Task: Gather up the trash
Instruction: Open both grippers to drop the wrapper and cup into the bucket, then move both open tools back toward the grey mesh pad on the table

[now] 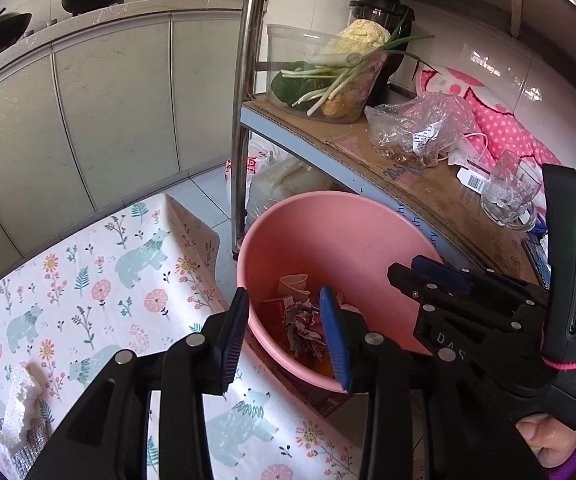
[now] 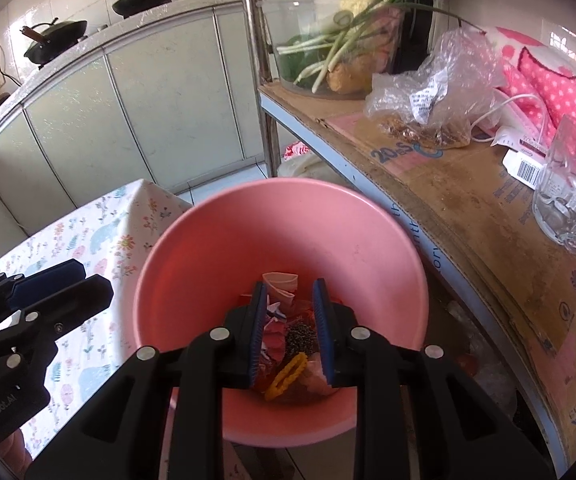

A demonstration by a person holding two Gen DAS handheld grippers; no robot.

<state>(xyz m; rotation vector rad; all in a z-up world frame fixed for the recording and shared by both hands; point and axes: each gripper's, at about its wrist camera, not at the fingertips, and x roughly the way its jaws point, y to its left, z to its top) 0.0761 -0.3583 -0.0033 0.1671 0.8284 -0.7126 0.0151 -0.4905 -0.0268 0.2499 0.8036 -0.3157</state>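
A pink basin (image 1: pixel 348 232) (image 2: pixel 288 224) stands on the floor between the cloth-covered table (image 1: pixel 100 280) and a shelf. In it lie crumpled paper (image 1: pixel 302 328), a flattened paper cup (image 2: pixel 282 284), red scraps and a yellow plastic loop (image 2: pixel 286 376). My left gripper (image 1: pixel 284 294) hangs over the basin's near rim, open, with nothing between its blue pads. My right gripper (image 2: pixel 290 284) points down into the basin with a narrow gap and no item gripped; it also shows from the side as the right gripper (image 1: pixel 420 276). A white foam chunk (image 1: pixel 20 408) lies on the tablecloth at lower left.
The metal rack's steel post (image 1: pixel 244 120) rises just behind the basin. Its cardboard-lined shelf (image 2: pixel 468 208) carries a clear tub of vegetables (image 1: pixel 328 76), a crinkled plastic bag (image 2: pixel 436 92) and a glass mug (image 2: pixel 572 208). Grey cabinets (image 1: pixel 108 112) line the back.
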